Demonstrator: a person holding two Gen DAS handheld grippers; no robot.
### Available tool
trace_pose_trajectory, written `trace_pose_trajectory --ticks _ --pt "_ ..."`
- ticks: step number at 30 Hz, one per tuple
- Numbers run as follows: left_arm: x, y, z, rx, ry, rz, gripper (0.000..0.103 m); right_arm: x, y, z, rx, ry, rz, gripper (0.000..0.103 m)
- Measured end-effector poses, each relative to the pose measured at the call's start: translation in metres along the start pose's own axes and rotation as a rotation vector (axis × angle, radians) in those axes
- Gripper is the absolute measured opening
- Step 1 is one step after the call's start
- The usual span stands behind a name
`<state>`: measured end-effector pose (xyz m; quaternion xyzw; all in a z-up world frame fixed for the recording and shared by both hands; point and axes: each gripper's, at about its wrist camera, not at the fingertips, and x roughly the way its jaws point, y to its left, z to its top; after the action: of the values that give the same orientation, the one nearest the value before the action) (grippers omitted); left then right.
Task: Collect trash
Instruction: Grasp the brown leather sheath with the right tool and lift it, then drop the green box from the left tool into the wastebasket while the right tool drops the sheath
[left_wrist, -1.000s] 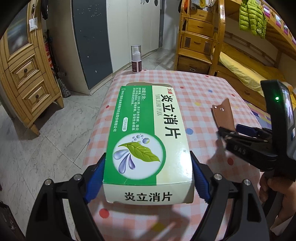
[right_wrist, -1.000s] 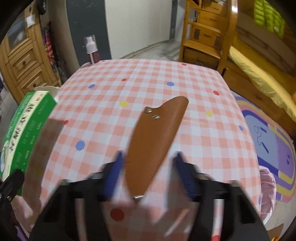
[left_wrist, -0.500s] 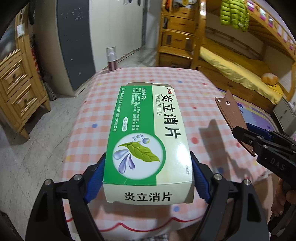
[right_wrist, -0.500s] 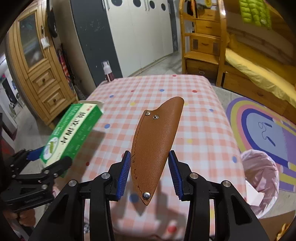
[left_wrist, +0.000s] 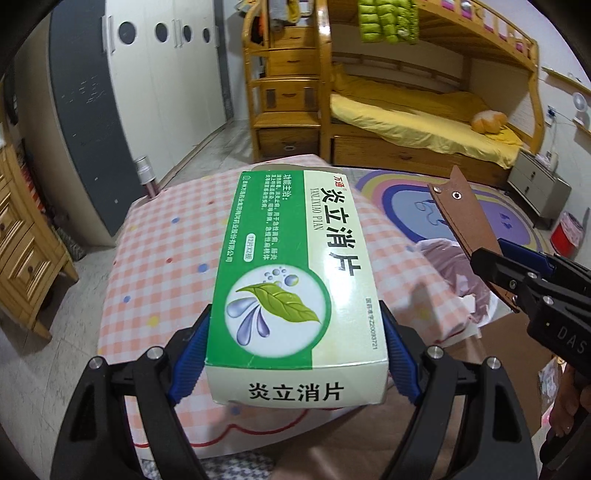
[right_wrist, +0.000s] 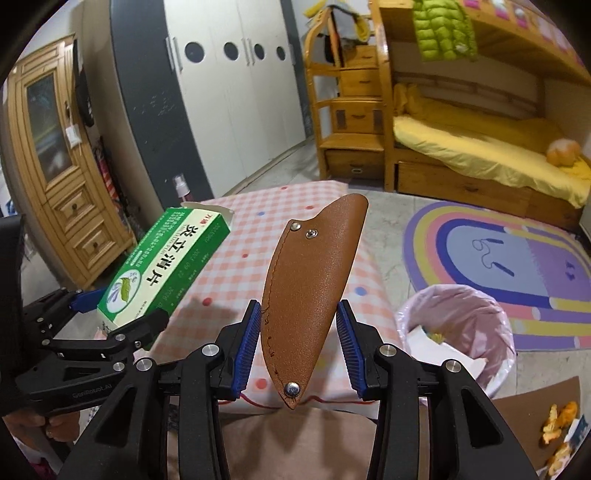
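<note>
Both grippers loaded, carrying trash toward the bin.

L gripper (left_wrist: 297, 354) was clamped on the green medicine box (left_wrist: 295, 273); R gripper (right_wrist: 300, 341) pinched a brown leather sheath (right_wrist: 308, 284), both held above the checked table (right_wrist: 236, 243). Lined bin (right_wrist: 458, 325) sat on the floor just right of the table. Next, prob: swing over its rim & release w/o missing.

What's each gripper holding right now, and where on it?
Left gripper clamps the green medicine box across its long sides, near the closer end. Right gripper grips the brown leather sheath by its two edges at the narrow lower end.
</note>
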<state>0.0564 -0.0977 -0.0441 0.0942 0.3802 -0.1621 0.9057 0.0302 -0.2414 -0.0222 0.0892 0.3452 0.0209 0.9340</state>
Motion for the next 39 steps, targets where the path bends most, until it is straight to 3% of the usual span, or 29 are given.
trace_pose_trajectory --ticks 5,10,15,21,27,31,35,39 --pt "0.011 -0.047 0.014 0.072 -0.003 -0.063 0.08 -0.026 -0.037 -0.007 0.058 -0.05 -0.054 0.043" --pt "0.026 -0.105 0.022 0.185 -0.013 -0.139 0.08 -0.048 -0.087 -0.019 0.133 -0.103 -0.196 0.043" --pt "0.051 -0.158 0.032 0.272 0.0 -0.219 0.08 -0.052 -0.138 -0.034 0.232 -0.086 -0.288 0.043" --pt "0.089 -0.201 0.045 0.308 0.036 -0.292 0.08 -0.037 -0.176 -0.042 0.297 -0.046 -0.331 0.043" --pt "0.118 -0.222 0.06 0.303 0.057 -0.335 0.081 -0.015 -0.204 -0.047 0.346 -0.012 -0.329 0.043" --pt "0.129 -0.22 0.071 0.274 0.061 -0.354 0.089 0.002 -0.218 -0.041 0.348 -0.021 -0.323 0.044" --pt "0.133 -0.203 0.077 0.206 0.071 -0.336 0.094 0.029 -0.234 -0.044 0.383 0.058 -0.325 0.065" --pt "0.127 -0.186 0.077 0.173 0.067 -0.303 0.094 0.023 -0.233 -0.051 0.426 0.068 -0.327 0.067"
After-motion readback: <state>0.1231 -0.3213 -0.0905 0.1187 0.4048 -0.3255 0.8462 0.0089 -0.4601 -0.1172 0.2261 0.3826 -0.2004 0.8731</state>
